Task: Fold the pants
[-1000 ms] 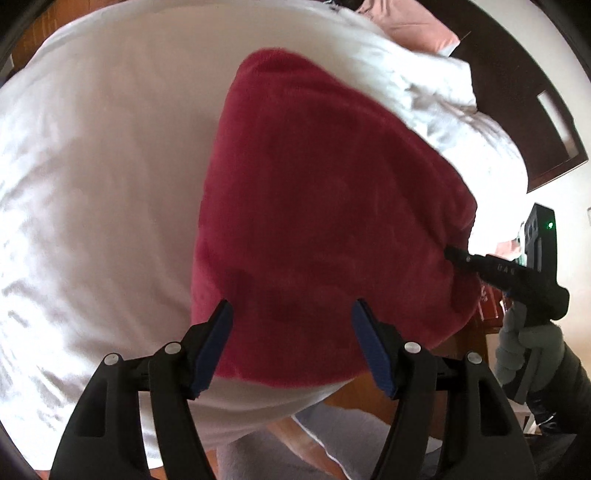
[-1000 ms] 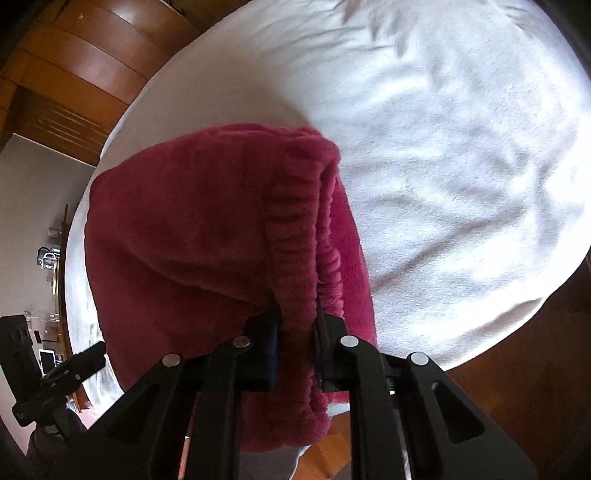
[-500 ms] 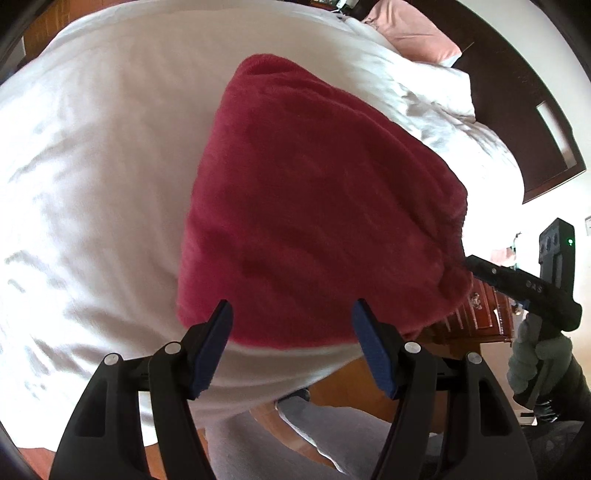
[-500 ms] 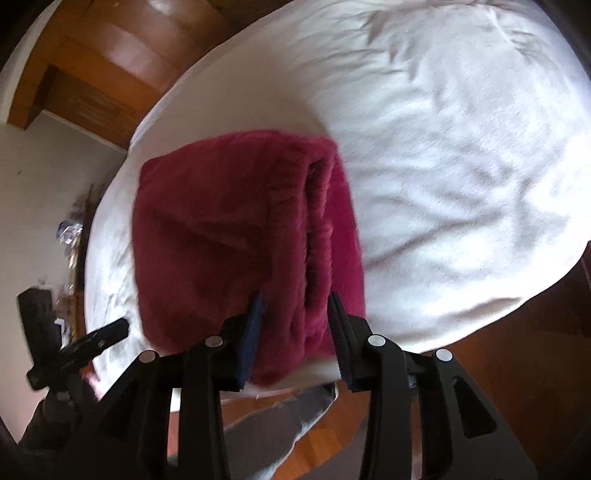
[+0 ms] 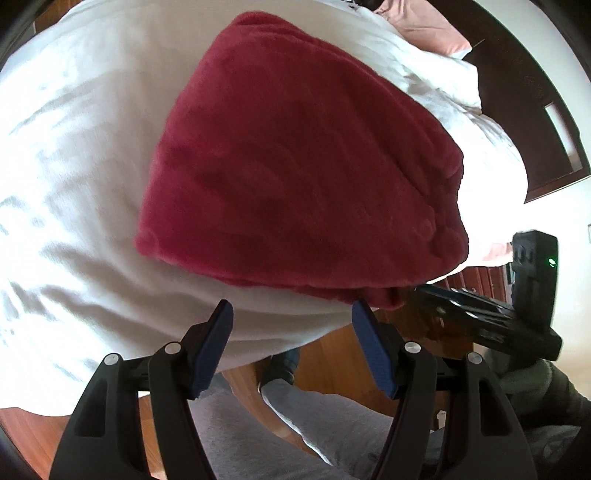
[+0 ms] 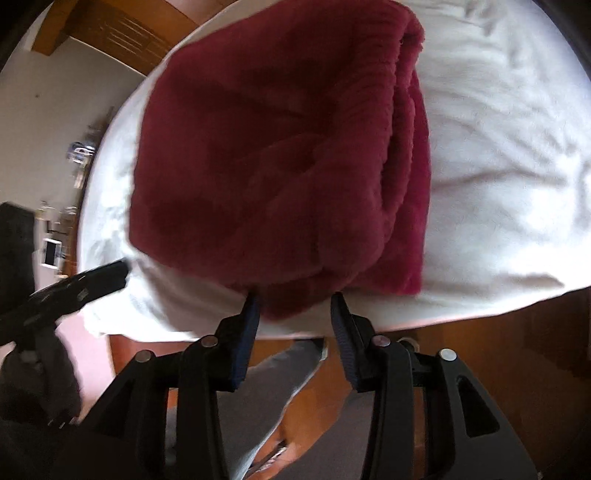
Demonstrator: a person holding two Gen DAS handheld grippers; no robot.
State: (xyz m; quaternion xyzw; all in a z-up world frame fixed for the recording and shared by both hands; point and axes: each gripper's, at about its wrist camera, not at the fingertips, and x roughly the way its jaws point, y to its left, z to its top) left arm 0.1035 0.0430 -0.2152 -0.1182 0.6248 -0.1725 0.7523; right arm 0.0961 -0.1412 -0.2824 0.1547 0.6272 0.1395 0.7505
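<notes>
Dark red fleece pants [image 5: 303, 166] lie folded into a compact stack on the white bed [image 5: 74, 147], near its front edge. In the right wrist view the pants [image 6: 277, 147] show their ribbed waistband and stacked layers along the right side. My left gripper [image 5: 291, 314] is open and empty, held off the bed just short of the pants' near edge. My right gripper [image 6: 295, 302] is open and empty, its fingertips just at the pants' near edge. The right gripper also shows in the left wrist view [image 5: 480, 317], beside the pants' right corner.
The bed's front edge drops to a wooden floor [image 6: 498, 350]. The person's grey-clad legs [image 5: 295, 424] stand right below the grippers. A pink pillow [image 5: 424, 33] and a dark headboard [image 5: 535, 92] are at the far end. A dresser [image 6: 55, 240] stands at the left.
My right gripper let go of the waistband, opened and pulled back to the bed's edge. My left gripper, open throughout, also backed away. The pants stay folded on the bed.
</notes>
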